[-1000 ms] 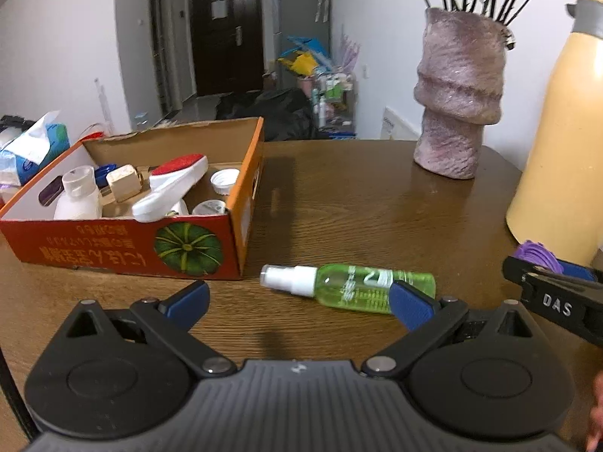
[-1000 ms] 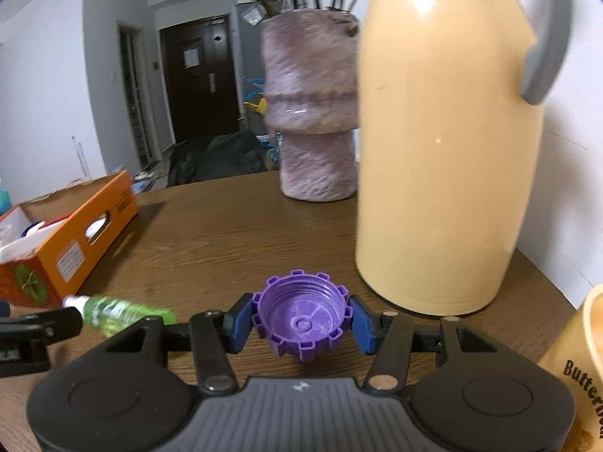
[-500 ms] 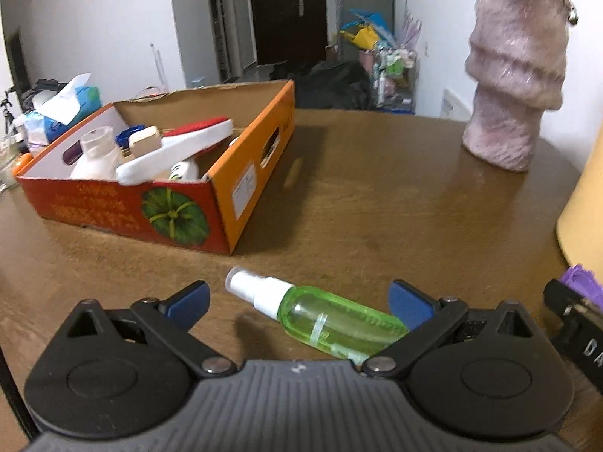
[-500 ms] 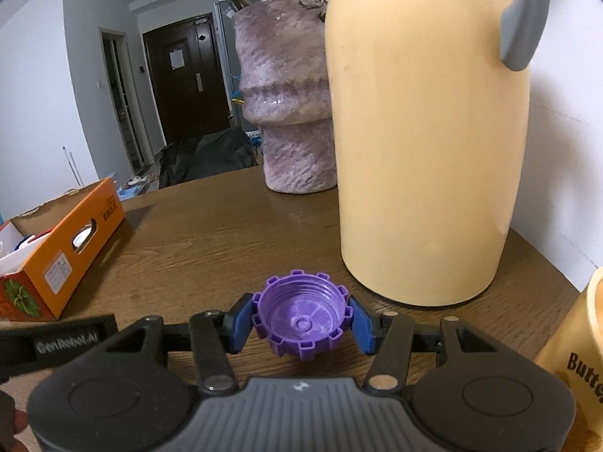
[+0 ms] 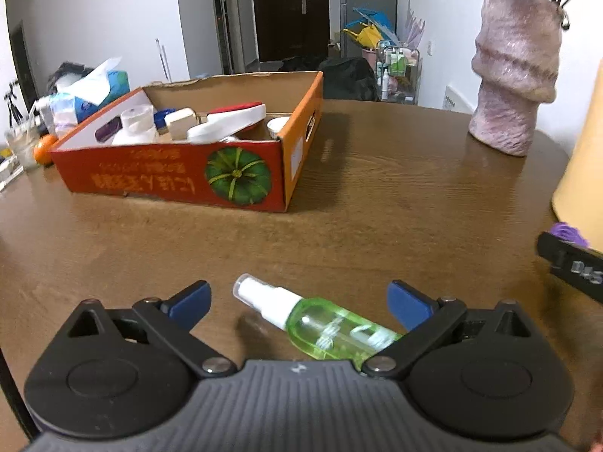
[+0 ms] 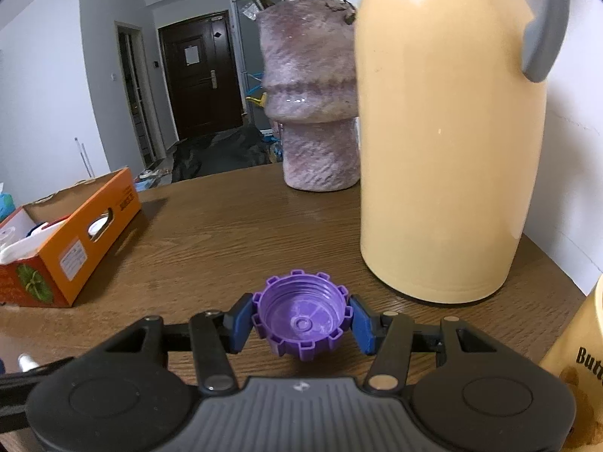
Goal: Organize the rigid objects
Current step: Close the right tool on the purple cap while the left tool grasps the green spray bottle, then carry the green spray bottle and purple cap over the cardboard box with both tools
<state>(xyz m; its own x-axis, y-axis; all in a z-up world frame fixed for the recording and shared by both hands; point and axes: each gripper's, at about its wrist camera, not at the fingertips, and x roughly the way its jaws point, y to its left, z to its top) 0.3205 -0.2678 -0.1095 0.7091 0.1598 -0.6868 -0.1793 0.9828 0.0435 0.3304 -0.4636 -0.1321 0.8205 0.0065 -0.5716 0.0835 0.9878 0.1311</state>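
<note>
Left wrist view: the spread left tool (image 5: 299,297) had advanced to straddle the spray bottle (image 5: 320,320), box (image 5: 241,173) at 11 o'clock; right tool (image 6: 301,322) pinched the cap (image 6: 301,320).

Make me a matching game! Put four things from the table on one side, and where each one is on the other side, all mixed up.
Things:
1. purple cap
2. green spray bottle
3. red and white brush
4. pink vase

Places:
A. lying on the table between open jaws of the left gripper
B. inside the orange box
C. pinched in the right gripper
D. standing behind the yellow thermos

Pairs: 1-C, 2-A, 3-B, 4-D
</note>
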